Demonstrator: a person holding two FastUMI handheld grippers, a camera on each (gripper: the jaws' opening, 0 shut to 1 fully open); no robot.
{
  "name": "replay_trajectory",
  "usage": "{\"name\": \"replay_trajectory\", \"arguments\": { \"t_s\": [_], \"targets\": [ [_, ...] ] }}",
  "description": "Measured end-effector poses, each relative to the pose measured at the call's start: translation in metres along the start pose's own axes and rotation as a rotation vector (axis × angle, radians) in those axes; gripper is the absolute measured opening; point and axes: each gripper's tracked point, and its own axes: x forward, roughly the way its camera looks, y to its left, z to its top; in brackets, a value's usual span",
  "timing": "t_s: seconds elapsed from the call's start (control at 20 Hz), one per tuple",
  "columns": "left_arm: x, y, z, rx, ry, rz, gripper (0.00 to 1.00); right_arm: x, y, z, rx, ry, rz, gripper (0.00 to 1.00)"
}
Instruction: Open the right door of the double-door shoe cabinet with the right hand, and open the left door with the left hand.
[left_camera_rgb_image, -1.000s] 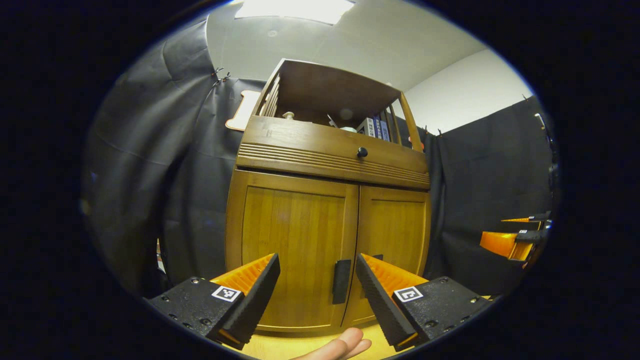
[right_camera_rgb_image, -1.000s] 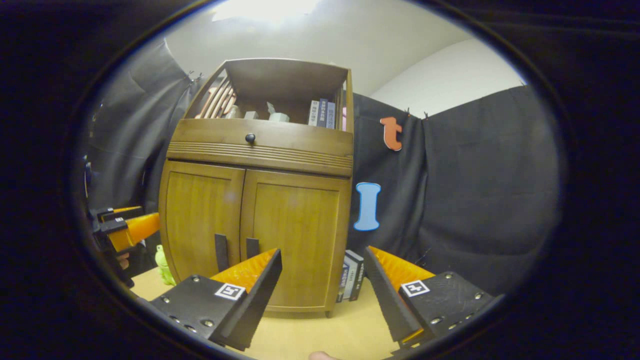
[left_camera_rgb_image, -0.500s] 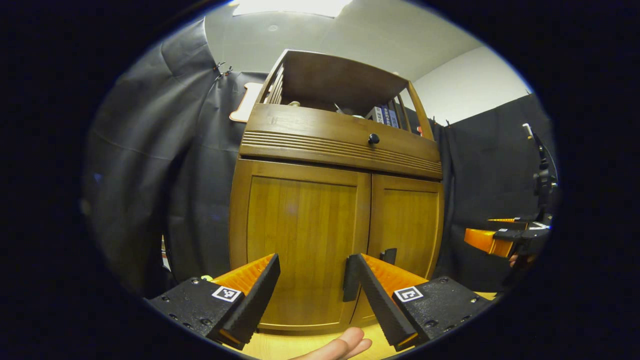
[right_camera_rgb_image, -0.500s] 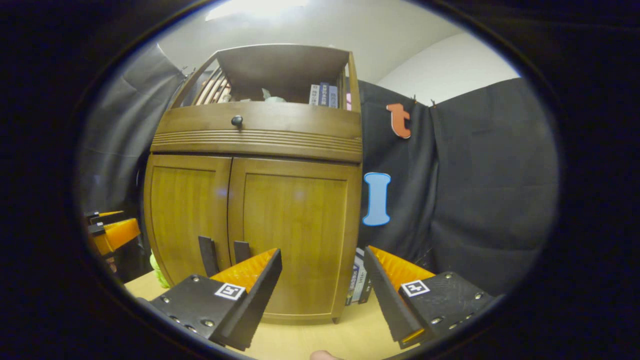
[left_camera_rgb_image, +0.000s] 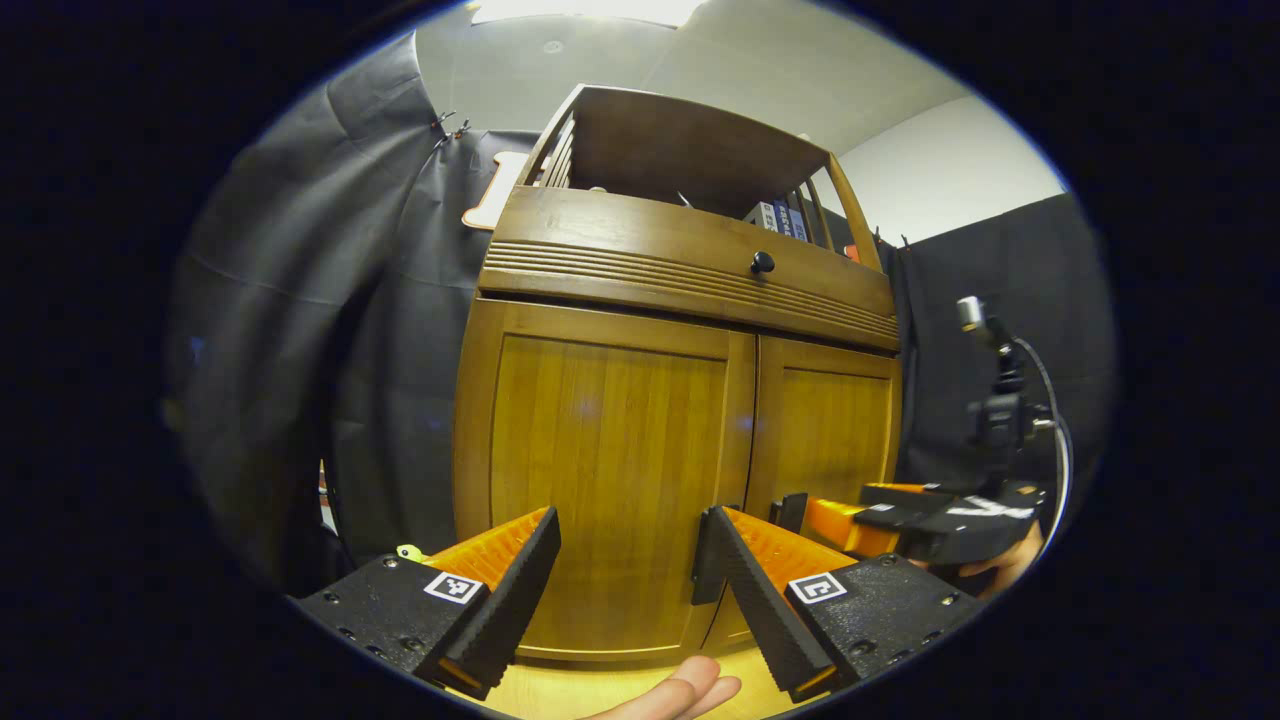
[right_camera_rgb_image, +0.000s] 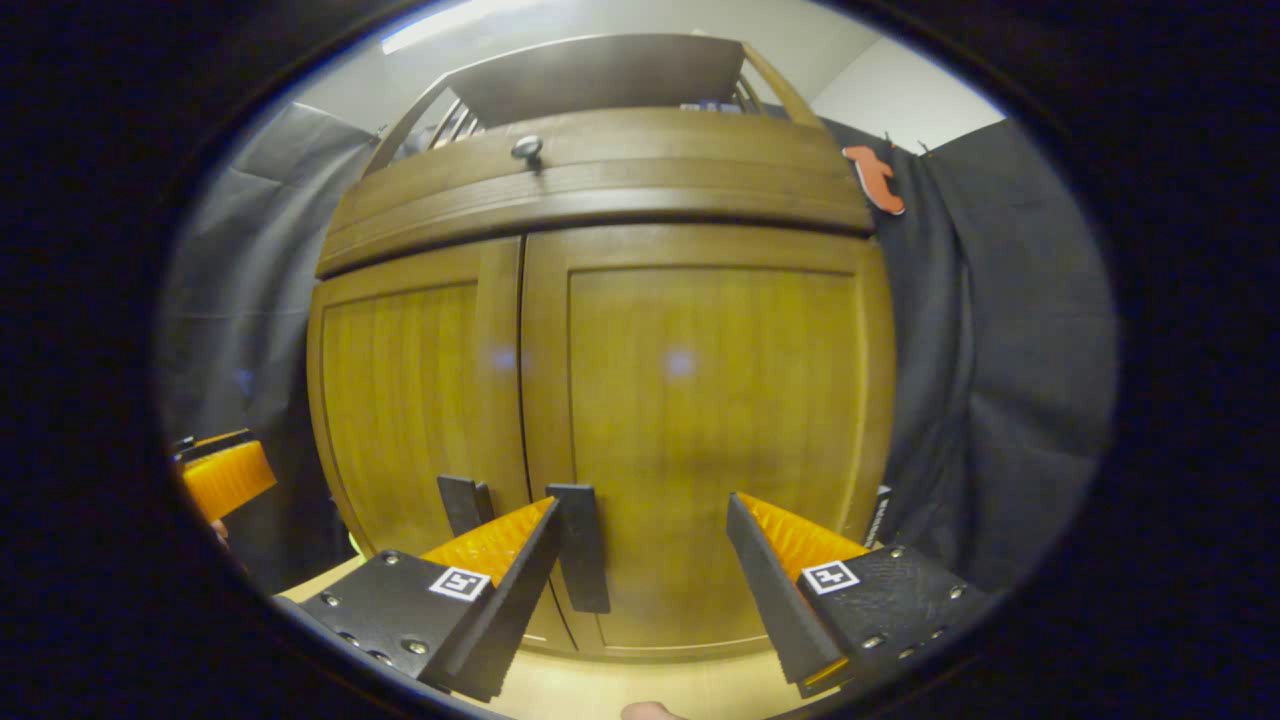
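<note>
No brand or readable writing is showing on the shoe cabinet (left_camera_rgb_image: 650, 330); the spines of the books (left_camera_rgb_image: 782, 217) on its open top shelf are too small to read. Each gripper is carrying small square black-and-white marker tags on its finger bases, with a pattern and no words.

The cabinet is standing on a light wooden table (right_camera_rgb_image: 600, 690), and both doors are sitting closed. In the left gripper view, the left gripper (left_camera_rgb_image: 625, 580) is pointing at the left door (left_camera_rgb_image: 600, 480), low down, with its jaws standing wide apart and holding nothing. The left door's dark handle (left_camera_rgb_image: 703, 555) is appearing just beside its right-side finger; whether they are touching I cannot tell. A fingertip of the holding hand (left_camera_rgb_image: 690, 693) is peeking at the bottom edge.

In the right gripper view, the right gripper (right_camera_rgb_image: 645, 575) is facing the right door (right_camera_rgb_image: 700, 430) closely, jaws also wide and empty. The right door's handle (right_camera_rgb_image: 582, 550) is lying just beside its left-side finger. In the left gripper view this gripper is reaching in from the right, near the right door's handle.
</note>
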Motion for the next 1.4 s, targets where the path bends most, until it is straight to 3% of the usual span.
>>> {"name": "replay_trajectory", "arguments": {
  "t_s": [0.05,0.1,0.15,0.25,0.3,0.35,0.5,0.55,0.65,0.75,0.8,0.85,0.95,1.0,1.1,1.15,1.2,1.4],
  "targets": [
    [-0.001,-0.001,-0.001,-0.004,0.003,-0.005,0.92,0.008,0.006,-0.004,0.025,0.021,0.003,0.94],
    [0.0,-0.002,0.0,-0.005,0.001,-0.009,0.92,0.017,0.015,0.002,0.065,0.011,0.052,1.0],
    [0.0,-0.001,-0.001,-0.006,-0.003,-0.01,0.92,0.016,0.021,0.005,0.073,0.01,0.065,0.89],
    [0.0,0.0,0.0,-0.002,-0.011,-0.006,0.92,0.024,0.016,0.004,0.01,-0.003,0.016,0.89],
    [0.0,0.001,0.0,-0.002,-0.012,-0.001,0.92,0.024,0.023,0.003,0.003,0.0,0.035,0.88],
    [0.001,0.001,0.0,-0.002,-0.012,0.006,0.95,0.023,0.028,0.001,0.007,0.004,0.075,0.95],
    [0.007,0.004,-0.005,0.001,0.002,0.025,0.92,0.021,0.041,-0.011,0.043,0.029,0.168,0.55],
    [0.011,0.005,-0.008,0.002,0.011,0.027,0.92,0.016,0.041,-0.011,0.049,0.029,0.182,0.31],
    [0.016,0.006,-0.012,0.004,0.03,0.029,0.96,0.016,0.044,-0.012,0.038,0.022,0.203,0.26],
    [0.017,0.009,-0.012,0.01,0.026,0.047,0.92,0.009,0.041,-0.01,0.028,0.02,0.221,0.26],
    [0.017,0.01,-0.011,0.011,0.021,0.055,0.95,0.002,0.04,-0.012,0.037,0.024,0.233,0.26],
    [0.017,0.009,-0.011,0.011,0.019,0.055,0.92,-0.003,0.039,-0.012,0.042,0.027,0.248,0.26],
    [0.016,0.005,-0.012,0.003,0.023,0.042,0.95,-0.015,0.035,-0.013,0.042,0.037,0.271,0.26],
    [0.016,0.002,-0.012,0.001,0.023,0.033,0.92,-0.023,0.032,-0.014,0.034,0.039,0.277,0.26],
    [0.014,0.0,-0.01,0.001,0.018,0.025,0.96,-0.034,0.024,-0.015,0.051,0.045,0.275,0.26],
    [0.013,0.0,-0.01,0.002,0.013,0.027,0.92,-0.04,0.021,-0.016,0.056,0.048,0.275,0.26],
    [0.013,-0.001,-0.009,0.002,0.01,0.029,0.95,-0.045,0.02,-0.016,0.058,0.048,0.282,0.26],
    [0.015,-0.006,-0.014,0.035,0.016,0.039,0.93,-0.063,0.01,-0.016,0.101,0.062,0.307,0.26]
  ]
}}
